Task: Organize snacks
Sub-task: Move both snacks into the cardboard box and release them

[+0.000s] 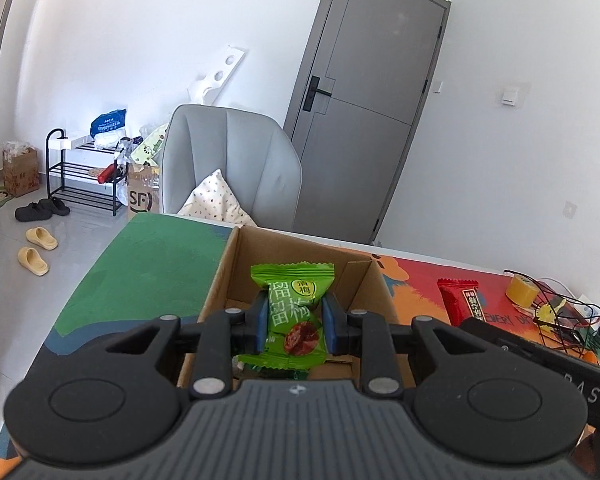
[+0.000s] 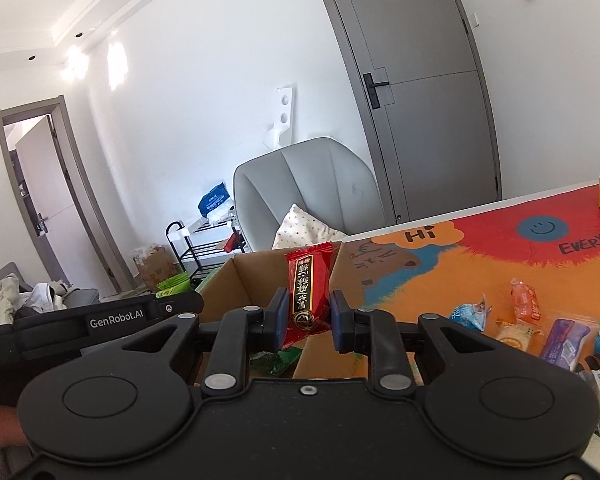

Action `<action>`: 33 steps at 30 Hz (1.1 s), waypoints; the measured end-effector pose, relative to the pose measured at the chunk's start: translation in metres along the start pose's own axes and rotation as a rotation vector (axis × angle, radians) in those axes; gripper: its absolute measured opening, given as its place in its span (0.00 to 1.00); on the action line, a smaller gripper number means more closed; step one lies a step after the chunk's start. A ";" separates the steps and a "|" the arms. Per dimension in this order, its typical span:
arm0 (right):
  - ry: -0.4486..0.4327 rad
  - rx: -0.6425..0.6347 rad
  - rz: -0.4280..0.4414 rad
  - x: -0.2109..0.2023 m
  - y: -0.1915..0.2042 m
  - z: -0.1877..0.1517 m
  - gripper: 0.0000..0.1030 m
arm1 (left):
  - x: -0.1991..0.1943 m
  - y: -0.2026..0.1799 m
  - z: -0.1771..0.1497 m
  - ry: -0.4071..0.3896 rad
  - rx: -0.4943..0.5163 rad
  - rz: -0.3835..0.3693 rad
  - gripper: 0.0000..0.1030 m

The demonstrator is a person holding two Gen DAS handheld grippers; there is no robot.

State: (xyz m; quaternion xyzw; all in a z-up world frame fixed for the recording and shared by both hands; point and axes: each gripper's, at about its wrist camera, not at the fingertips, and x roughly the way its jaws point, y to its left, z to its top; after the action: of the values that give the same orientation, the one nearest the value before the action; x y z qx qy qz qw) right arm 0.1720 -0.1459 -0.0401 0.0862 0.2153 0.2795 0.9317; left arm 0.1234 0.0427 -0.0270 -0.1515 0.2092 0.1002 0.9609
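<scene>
1. Tongs, left [image 1: 295, 322]: I've got them clamped narrow on a green snack packet [image 1: 290, 312], blue pads pressing both its sides; packet stands upright, held over the open cardboard box [image 1: 216, 276].
2. Tongs, right [image 2: 307, 316]: clamped narrow on a red snack packet [image 2: 308, 292], upright, tilted slightly, its top above the box's far rim [image 2: 252, 258].
3. In the left view I see the red packet [image 1: 462, 300] off to the right, beside the box, with the right tool's black body under it.
4. Box sits on the worktop [image 1: 160, 256], which has a colourful mat: green on the left, orange and red on the right [image 2: 480, 264].
5. Inside the box, some green wrapping [image 2: 276, 360] shows on the bottom; can't tell what exactly.
6. Loose wrapped snacks [image 2: 524, 320] lie on the worktop right of the box, well apart from it.
7. Yellow tape roll [image 1: 521, 290] at the worktop's far right.
8. Grey chair [image 1: 236, 160] with a spotted cushion [image 1: 216, 202] behind the worktop; grey door [image 1: 364, 100] shut.
</scene>
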 end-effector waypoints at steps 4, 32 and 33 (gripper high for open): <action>0.010 -0.010 0.010 0.011 0.006 0.000 0.22 | 0.007 0.008 -0.001 0.020 -0.013 0.011 0.26; 0.012 -0.012 -0.038 0.017 0.024 0.006 0.61 | -0.023 0.041 0.004 -0.048 -0.097 0.108 0.90; 0.015 -0.006 -0.046 0.015 0.021 0.005 0.61 | -0.024 0.039 0.004 -0.050 -0.093 0.108 0.91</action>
State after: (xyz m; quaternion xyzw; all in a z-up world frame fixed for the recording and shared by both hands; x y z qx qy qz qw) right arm 0.1758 -0.1206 -0.0350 0.0766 0.2234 0.2595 0.9364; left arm 0.0936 0.0776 -0.0231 -0.1818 0.1880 0.1652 0.9510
